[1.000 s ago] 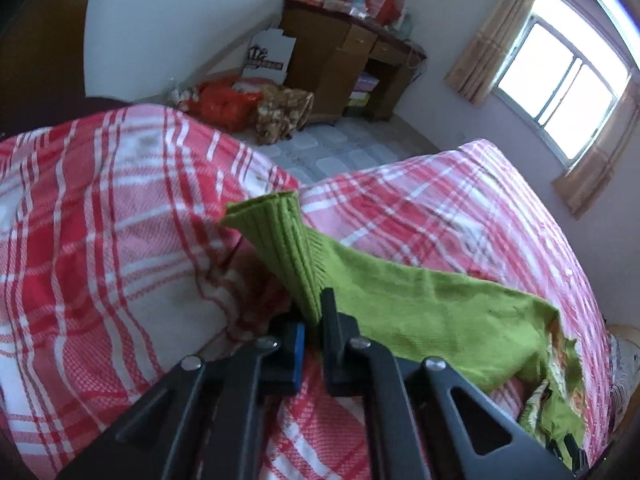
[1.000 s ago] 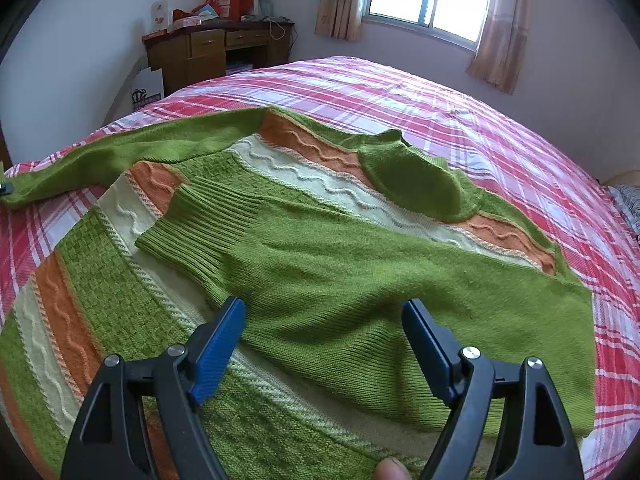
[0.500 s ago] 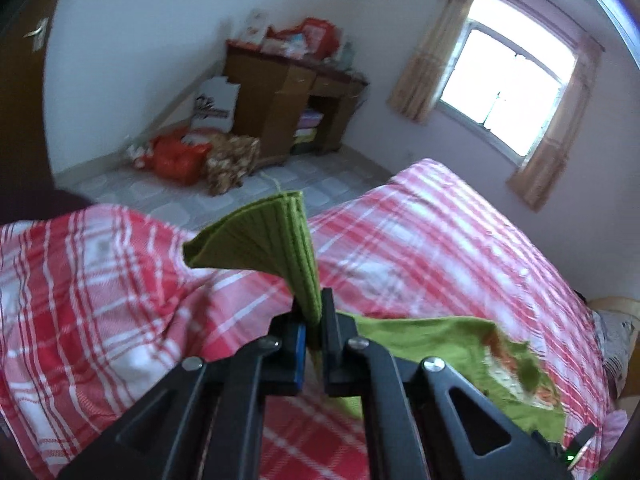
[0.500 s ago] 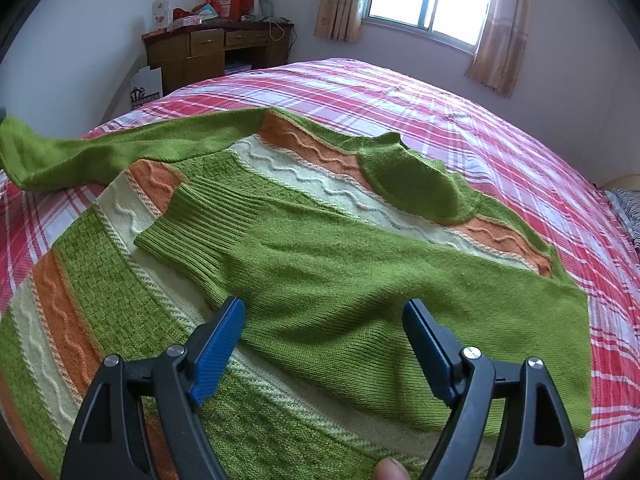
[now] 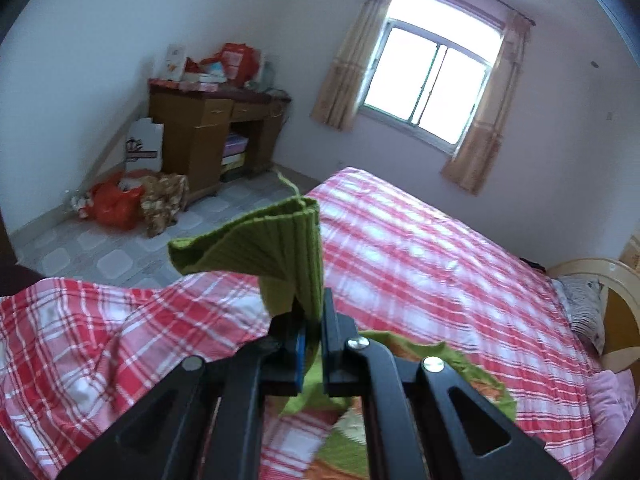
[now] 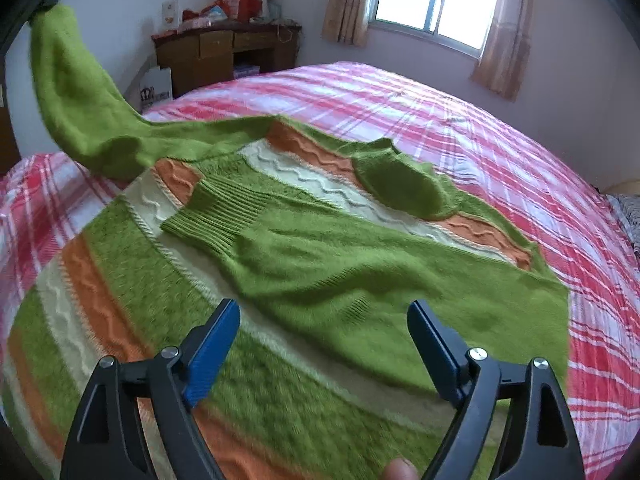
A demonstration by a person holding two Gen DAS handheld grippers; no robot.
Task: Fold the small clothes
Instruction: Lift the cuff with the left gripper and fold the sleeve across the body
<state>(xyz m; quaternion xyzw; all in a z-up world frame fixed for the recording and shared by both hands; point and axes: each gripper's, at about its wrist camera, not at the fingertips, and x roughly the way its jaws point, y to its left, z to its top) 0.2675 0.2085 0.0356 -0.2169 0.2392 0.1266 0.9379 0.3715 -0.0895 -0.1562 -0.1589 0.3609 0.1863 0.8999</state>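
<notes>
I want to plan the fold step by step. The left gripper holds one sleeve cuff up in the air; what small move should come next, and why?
Probably carry the cuff across and lay it over the sweater body. The left gripper is shut on it, raised above the bed, and the other sleeve already lies folded across the front. The right gripper hovers open.

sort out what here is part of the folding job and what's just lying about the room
Part of the job:
- green striped sweater, spread on the bed
- its sleeve cuff, clamped in the left hand-held gripper
- the other sleeve, folded across the body
- right hand-held gripper, open above the sweater

Just lying about:
- wooden desk
- red bag on the floor
- window
</notes>
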